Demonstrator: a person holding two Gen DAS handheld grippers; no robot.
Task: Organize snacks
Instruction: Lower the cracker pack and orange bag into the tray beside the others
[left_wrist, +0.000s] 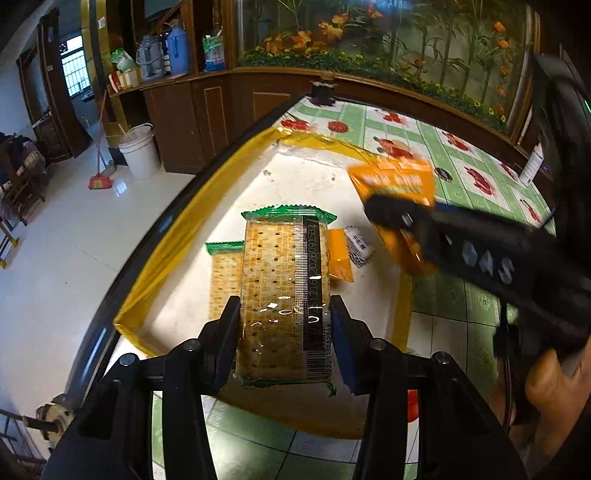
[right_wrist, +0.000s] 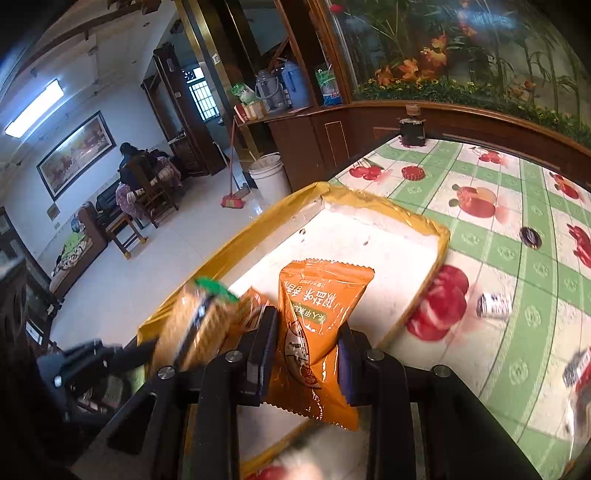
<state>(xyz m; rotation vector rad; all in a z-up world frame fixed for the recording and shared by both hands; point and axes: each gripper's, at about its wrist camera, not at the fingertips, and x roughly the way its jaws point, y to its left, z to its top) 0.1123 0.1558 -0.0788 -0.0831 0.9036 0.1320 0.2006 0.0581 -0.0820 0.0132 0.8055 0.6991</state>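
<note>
Both grippers carry a snack over the shallow white tray with yellow-taped rim (left_wrist: 177, 236), which sits at the near-left corner of the table with the green-checked, fruit-printed cloth (left_wrist: 472, 155). Left gripper (left_wrist: 284, 325), lower centre of its view: jaws pinching the long sides of a clear-wrapped cracker pack with green end seals (left_wrist: 284, 266), held lengthwise and pointing down into the tray; judged to be lined up for stacking on the second cracker pack (left_wrist: 225, 273) already lying flat there, with a small orange packet (left_wrist: 341, 258) just beside it. Right gripper (right_wrist: 306, 354), lower centre of its view: jaws clamped on the lower half of an orange foil snack pouch (right_wrist: 317, 310), its top poking up over the tray floor; the narrow grip suits the thin, soft pouch. Like kinds appear to be grouped. Outside the tray, right of frame, a small white-labelled container (right_wrist: 493, 304) lies tipped on the cloth, not yet sorted
</note>
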